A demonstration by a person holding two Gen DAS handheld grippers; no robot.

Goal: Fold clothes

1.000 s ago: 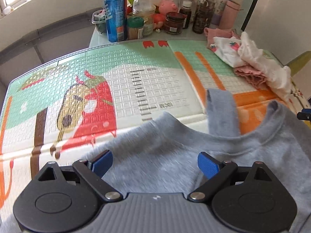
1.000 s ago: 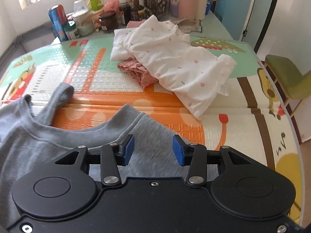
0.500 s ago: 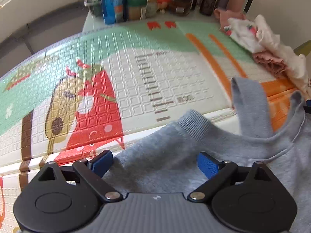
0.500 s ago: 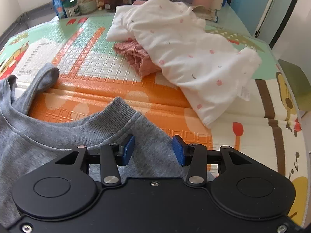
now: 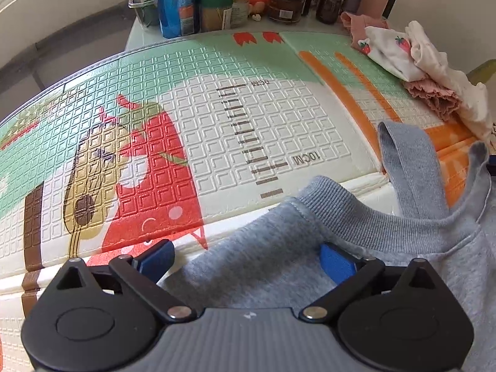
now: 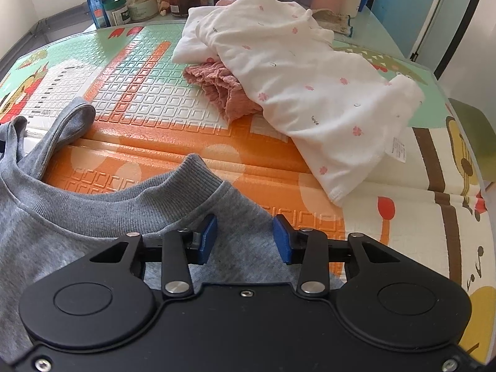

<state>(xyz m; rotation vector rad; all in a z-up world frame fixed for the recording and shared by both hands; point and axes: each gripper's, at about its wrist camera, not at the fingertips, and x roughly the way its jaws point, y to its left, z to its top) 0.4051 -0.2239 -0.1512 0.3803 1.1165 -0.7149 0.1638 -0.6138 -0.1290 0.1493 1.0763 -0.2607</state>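
Lying rumpled, grey sweatshirt (image 6: 77, 226) shows ribbed collar (image 6: 173, 192).

Grey sweatshirt (image 6: 62, 232) w/ ribbed grey collar. Both grippers w/ blue pads (image 5: 336, 262) on black linkages; left gripper (image 5: 245, 260) body grey-ribbed, right gripper (image 6: 245, 238) body black. Play mat (image 5: 217, 124) embossed w/ square grid, printed in mint green, white, orange stripes, red/yellow cartoon figure, brown bands. White garment (image 6: 310, 77) dotted w/ pink flowers. Dusty-pink ruffled cloth (image 6: 223, 90). Blue can (image 5: 178, 3) seen at back.
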